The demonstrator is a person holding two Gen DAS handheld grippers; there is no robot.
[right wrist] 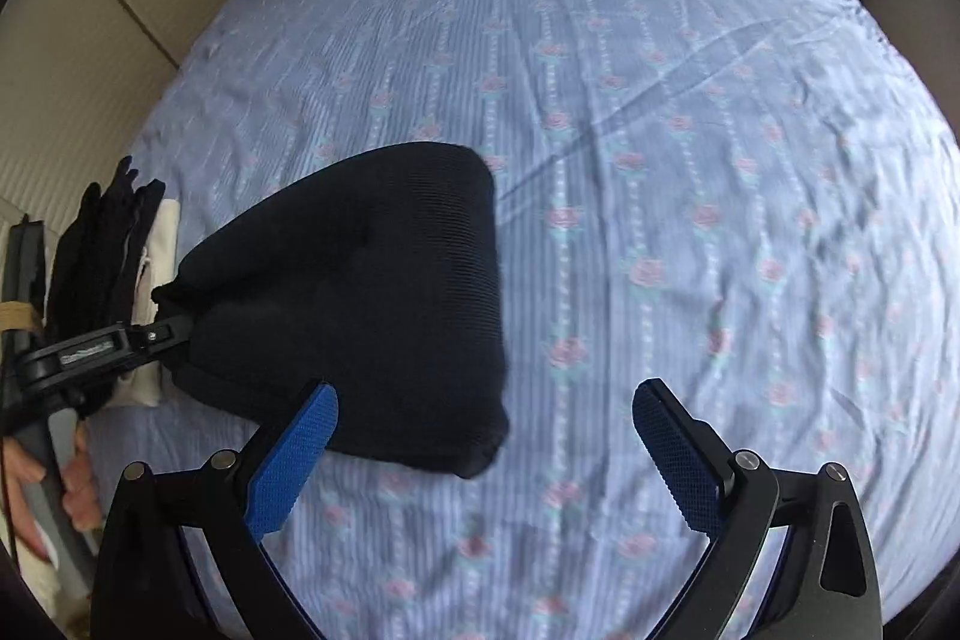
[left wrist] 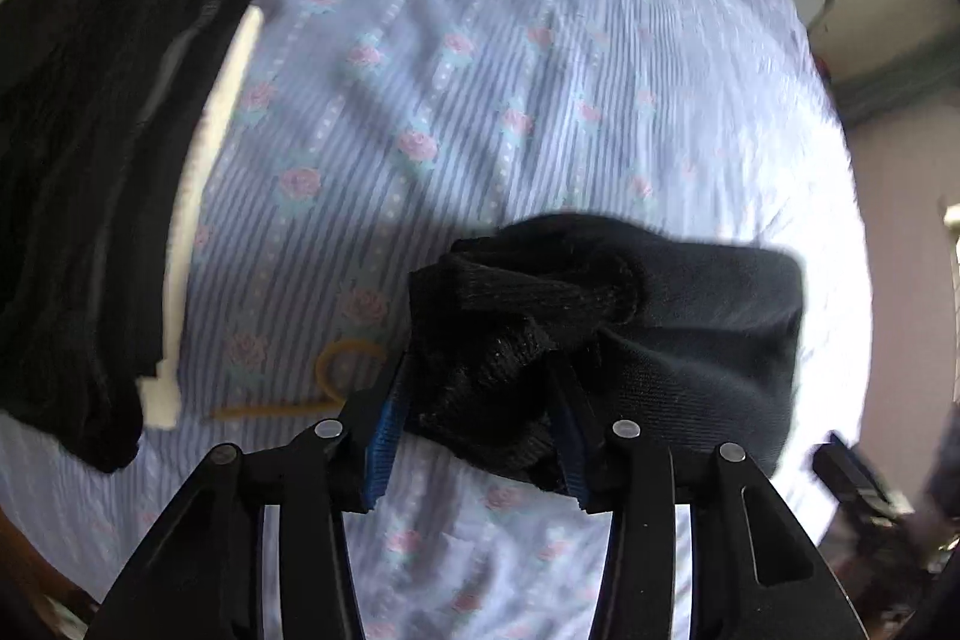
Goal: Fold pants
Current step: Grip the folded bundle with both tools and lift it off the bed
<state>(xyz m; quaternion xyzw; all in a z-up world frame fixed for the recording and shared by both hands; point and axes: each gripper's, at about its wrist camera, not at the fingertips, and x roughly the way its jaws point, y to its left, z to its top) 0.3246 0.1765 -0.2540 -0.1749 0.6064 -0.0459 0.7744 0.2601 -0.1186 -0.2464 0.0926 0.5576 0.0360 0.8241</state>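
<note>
Left claw [left wrist: 474,400] is clamped on the bunched end of the folded black pants [right wrist: 372,304], which extend toward its 1 o'clock over the bed [right wrist: 660,160], while the right claw [right wrist: 483,436], spread and empty, has them at 10 o'clock.

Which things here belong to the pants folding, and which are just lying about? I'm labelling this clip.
Job:
- folded black pants
- left gripper, shut on the pants
- right gripper, open
- floral bedsheet, the work surface

Lying about:
- stack of dark clothes
- white cloth beneath that stack
- rubber band
</note>
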